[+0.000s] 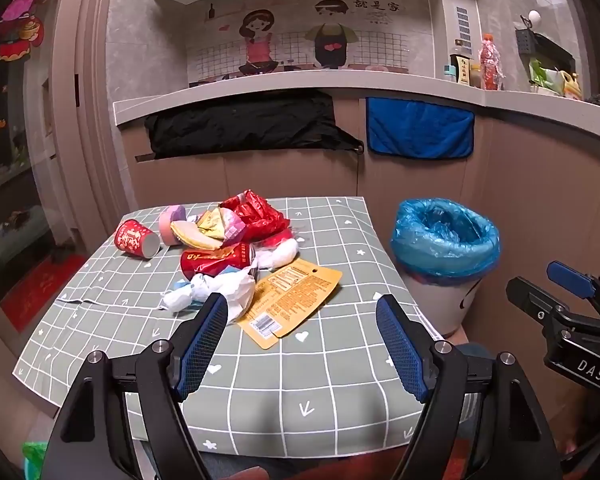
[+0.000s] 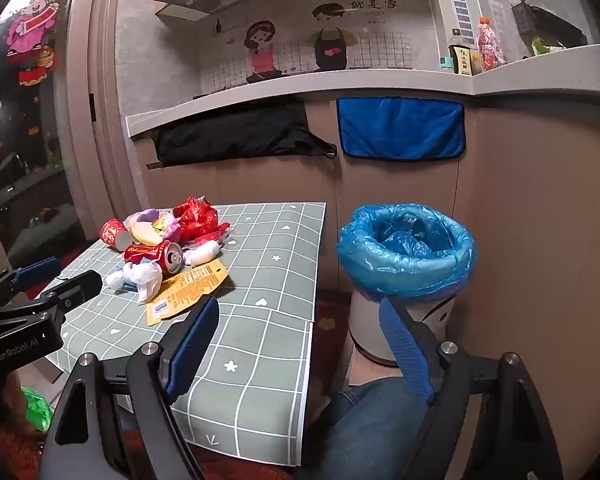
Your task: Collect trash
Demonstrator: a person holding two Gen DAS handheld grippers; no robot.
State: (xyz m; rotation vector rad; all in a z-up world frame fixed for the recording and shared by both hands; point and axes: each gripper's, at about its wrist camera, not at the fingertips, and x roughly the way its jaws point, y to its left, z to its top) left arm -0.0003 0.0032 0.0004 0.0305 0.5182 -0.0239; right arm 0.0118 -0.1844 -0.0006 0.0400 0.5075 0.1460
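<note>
The left gripper (image 1: 300,340) hangs over the desk (image 1: 340,380), fingers (image 1: 202,344) spread wide with nothing between them. Ahead lies a litter heap: crushed red can (image 1: 216,260), red paper cup (image 1: 136,239), yellow packet (image 1: 292,300). A blue-lined bin (image 1: 446,240) stands to the right.

The bin (image 2: 400,320) is partly covered by the right gripper's finger (image 2: 404,352), and its inside is hidden under the blue liner (image 2: 408,248). In the trash pile (image 1: 228,248), the can (image 1: 216,260) lies half under wrappers (image 1: 204,232) and tissue (image 1: 220,288), and its print, like that on the yellow packet (image 1: 296,296), is too small to read. The right gripper (image 1: 572,312) is cut off by the left view's edge
</note>
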